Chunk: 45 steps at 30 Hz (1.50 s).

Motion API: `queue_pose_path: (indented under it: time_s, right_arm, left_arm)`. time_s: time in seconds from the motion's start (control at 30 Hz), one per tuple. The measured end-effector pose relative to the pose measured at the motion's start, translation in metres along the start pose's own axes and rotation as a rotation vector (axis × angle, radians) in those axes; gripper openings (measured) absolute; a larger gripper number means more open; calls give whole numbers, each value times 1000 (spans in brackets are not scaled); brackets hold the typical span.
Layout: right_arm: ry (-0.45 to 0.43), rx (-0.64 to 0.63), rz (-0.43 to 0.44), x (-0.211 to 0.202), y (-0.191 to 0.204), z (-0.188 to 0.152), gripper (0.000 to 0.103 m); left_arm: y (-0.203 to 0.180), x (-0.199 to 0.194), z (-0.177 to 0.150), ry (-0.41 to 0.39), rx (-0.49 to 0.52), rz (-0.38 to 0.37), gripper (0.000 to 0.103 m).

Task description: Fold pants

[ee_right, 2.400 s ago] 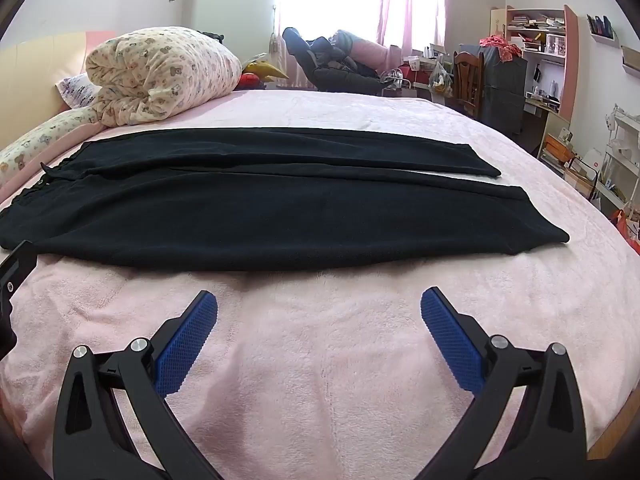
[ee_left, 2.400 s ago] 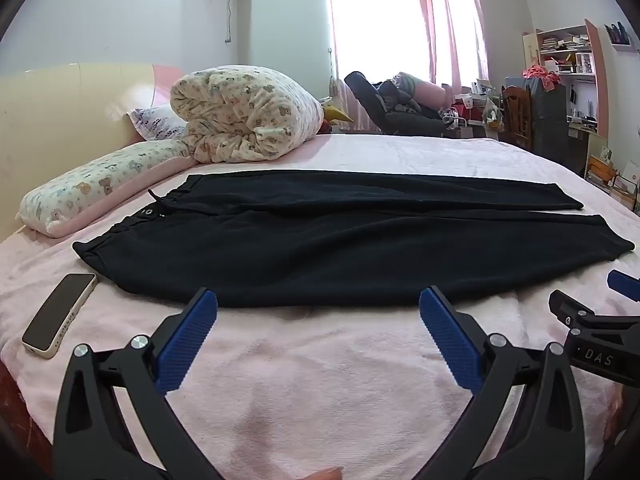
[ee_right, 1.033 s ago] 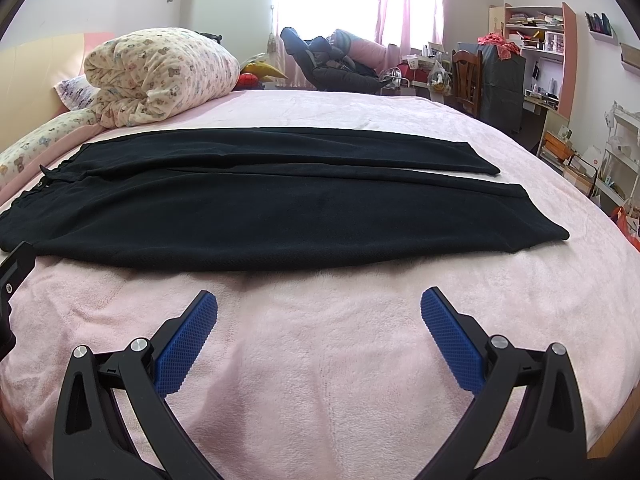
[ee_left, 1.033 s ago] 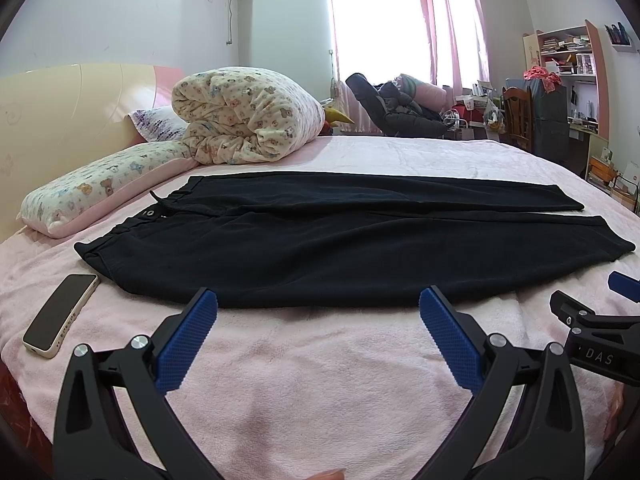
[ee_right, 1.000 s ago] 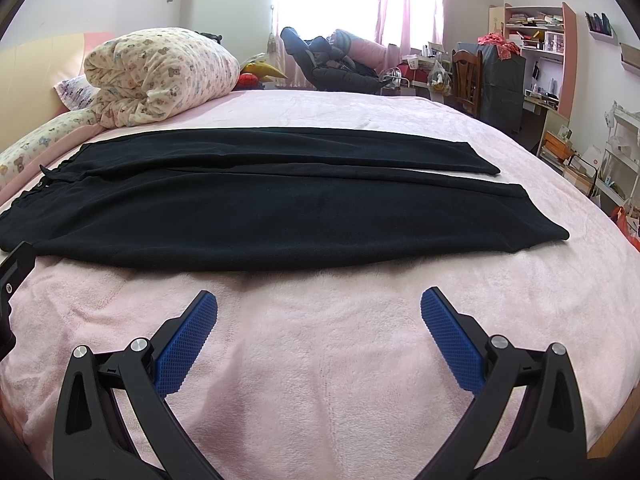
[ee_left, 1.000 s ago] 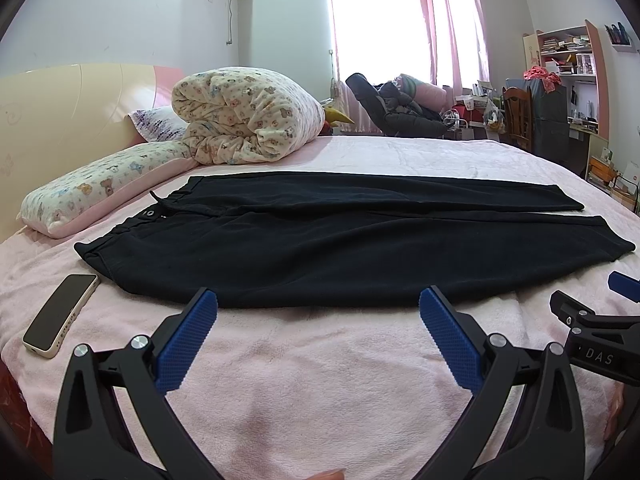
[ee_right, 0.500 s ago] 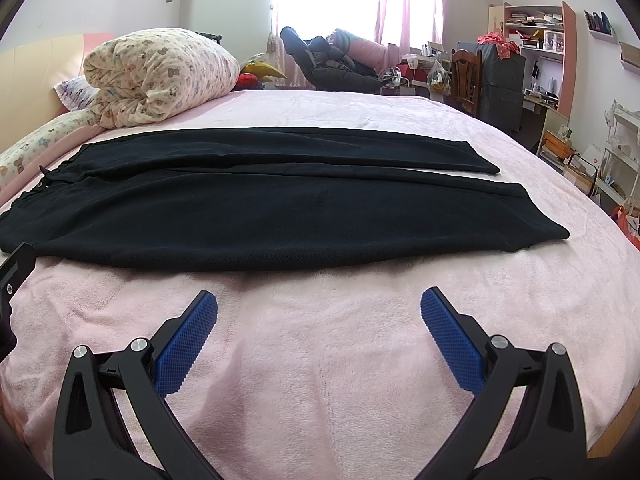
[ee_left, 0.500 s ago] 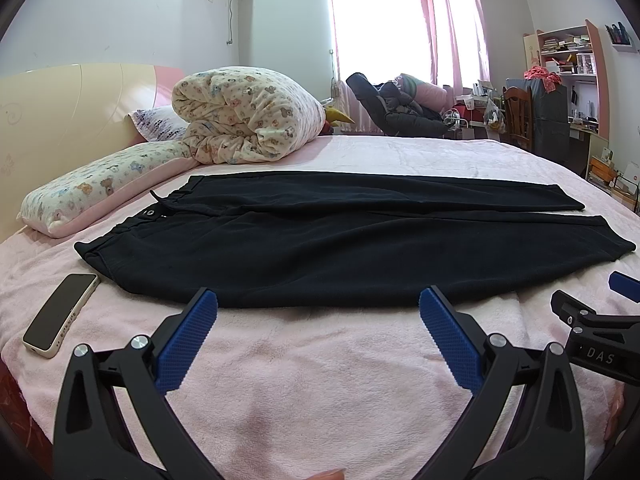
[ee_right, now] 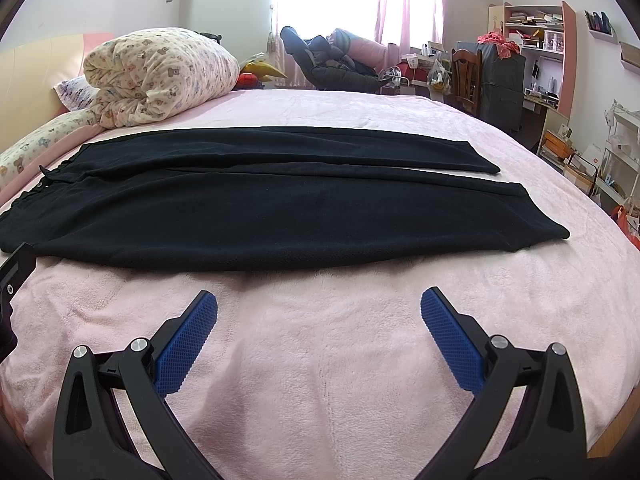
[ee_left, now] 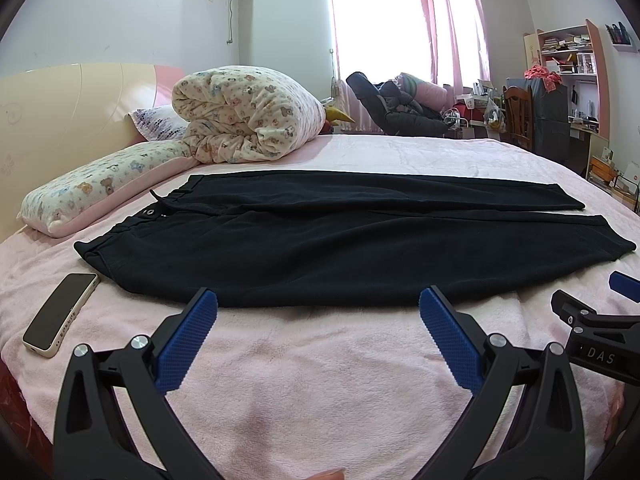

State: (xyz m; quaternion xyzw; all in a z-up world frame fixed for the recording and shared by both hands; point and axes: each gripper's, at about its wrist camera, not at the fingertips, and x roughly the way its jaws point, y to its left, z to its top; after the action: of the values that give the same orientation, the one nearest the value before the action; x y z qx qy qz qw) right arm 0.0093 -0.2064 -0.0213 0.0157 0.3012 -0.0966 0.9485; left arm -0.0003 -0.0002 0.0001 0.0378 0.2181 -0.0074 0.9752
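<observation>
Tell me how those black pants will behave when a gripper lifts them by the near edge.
The black pants lie flat and limp on the pink blanket, so they will probably sag and drape, not hold shape. The matte, thick-looking fabric likely grips the ribbed blue pads well. One pinch may lift only the top layer.

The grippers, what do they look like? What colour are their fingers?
Each gripper is a black plastic frame with triangular cut-outs and silver round bolts. The left gripper and the right gripper both have two fingers faced with bright blue pads that have a bumpy, dotted texture. In the left wrist view, the right gripper's side carries white letters reading DAS.
</observation>
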Motion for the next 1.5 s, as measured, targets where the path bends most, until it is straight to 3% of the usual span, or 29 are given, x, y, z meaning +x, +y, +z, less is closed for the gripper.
queue_pose_path:
  time_s: [1.5]
  right_arm:
    - [8, 19, 19, -1, -1, 1, 102]
  left_arm:
    - [0, 0, 0, 6, -1, -6, 101]
